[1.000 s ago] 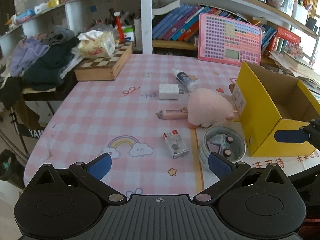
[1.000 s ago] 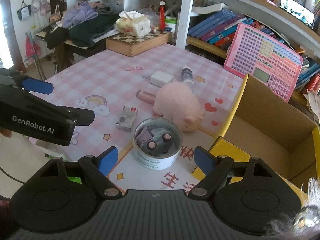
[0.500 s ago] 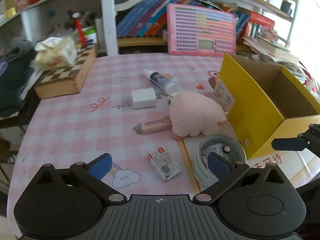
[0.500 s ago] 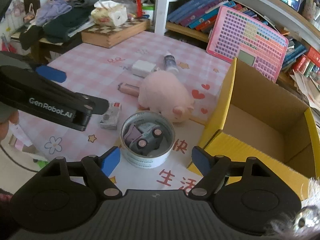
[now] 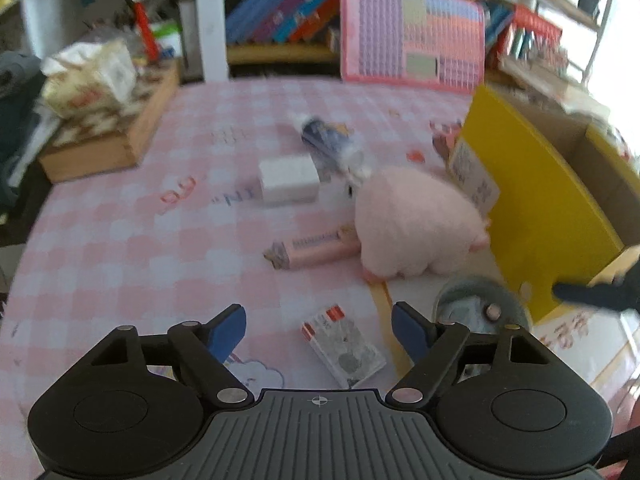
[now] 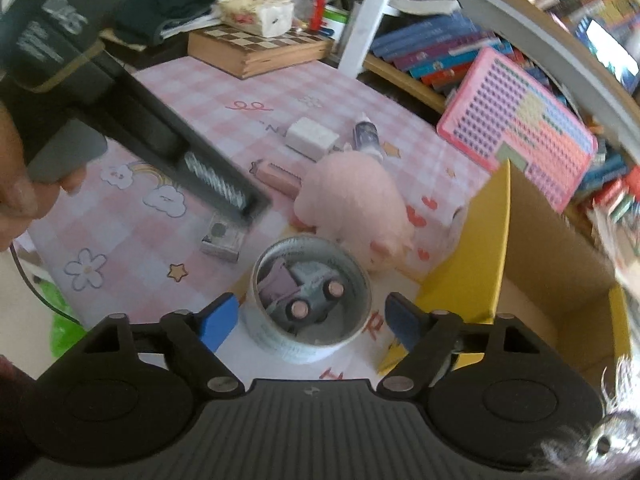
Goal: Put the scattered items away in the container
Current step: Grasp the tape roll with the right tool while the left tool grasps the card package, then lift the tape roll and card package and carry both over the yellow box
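The fingers of the left gripper (image 5: pixel 318 330) are parted and closing, with the small flat packet (image 5: pixel 344 346) lying on the cloth between and just ahead of them, not yet pinched. The right gripper (image 6: pixel 308 318) has its fingers apart and opening around the round tin (image 6: pixel 310 300); we see no pad pressing on it.

We judge the step in hand to be the approach to pick up. To do it well, we would centre each object between the pads before squeezing.

The packet lies flat near the plush pig (image 5: pixel 416 228), its long axis running diagonally, the red-marked end toward the upper left. The yellow box (image 5: pixel 540 216) stands open just to the right.
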{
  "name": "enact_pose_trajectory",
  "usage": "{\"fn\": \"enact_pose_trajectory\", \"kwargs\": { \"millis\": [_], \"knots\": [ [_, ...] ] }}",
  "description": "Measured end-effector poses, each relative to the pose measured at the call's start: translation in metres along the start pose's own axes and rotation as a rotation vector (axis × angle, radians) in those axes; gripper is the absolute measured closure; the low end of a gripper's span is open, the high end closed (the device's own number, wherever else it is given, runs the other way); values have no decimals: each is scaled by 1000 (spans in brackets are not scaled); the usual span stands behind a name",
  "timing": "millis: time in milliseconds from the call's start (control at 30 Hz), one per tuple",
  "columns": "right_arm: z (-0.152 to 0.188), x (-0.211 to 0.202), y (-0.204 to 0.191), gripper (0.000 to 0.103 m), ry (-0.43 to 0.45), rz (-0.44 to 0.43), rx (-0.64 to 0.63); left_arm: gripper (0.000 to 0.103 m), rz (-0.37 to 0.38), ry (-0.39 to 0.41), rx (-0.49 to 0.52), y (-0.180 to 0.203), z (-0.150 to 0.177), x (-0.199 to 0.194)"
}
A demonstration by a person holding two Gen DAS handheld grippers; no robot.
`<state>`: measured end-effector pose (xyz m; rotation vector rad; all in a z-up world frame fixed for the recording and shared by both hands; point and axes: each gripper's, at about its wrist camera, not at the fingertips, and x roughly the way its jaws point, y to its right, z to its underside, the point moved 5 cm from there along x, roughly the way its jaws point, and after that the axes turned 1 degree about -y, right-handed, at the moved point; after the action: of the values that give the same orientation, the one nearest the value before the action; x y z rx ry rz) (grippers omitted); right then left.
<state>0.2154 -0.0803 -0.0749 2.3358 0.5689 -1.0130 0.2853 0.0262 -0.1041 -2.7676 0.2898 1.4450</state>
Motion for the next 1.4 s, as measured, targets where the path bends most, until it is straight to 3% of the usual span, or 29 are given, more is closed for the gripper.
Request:
{"fn": "enact_pose_trajectory", "kwargs": {
  "millis": [67, 233, 300, 367, 433, 667, 800, 1033, 1400],
  "knots": [
    [-4, 6, -2, 19, -6, 4, -38, 31, 9, -32, 1, 1, 3, 10],
    [-9, 22, -4, 15, -36, -12, -92, 35, 26, -75, -3, -1, 8, 27],
    [-8, 28, -5, 14, -54, -23, -107, 43, 3, -71, 40, 2, 8, 29],
    [-8, 34, -5, 13, -70, -39, -112, 64, -24, -60, 77, 3, 10, 28],
    [-9, 39, -4, 10, -74, -54, -112, 75, -36, -52, 74, -4, 10, 26],
    [-17, 62, 9, 5, -168, -103, -118, 75, -26, -55, 13, -27, 13, 18],
    [-11, 70, 11, 15, -231, -165, -76, 75, -38, -54, -31, -39, 19, 15],
    [-24, 60, 3, 16, -136, -163, -43, 75, -38, -24, -84, -50, 21, 1],
    [-42, 26, 15, 15, -28, -142, 28, 75, 22, 54, -85, -47, 7, -28]
  ]
}}
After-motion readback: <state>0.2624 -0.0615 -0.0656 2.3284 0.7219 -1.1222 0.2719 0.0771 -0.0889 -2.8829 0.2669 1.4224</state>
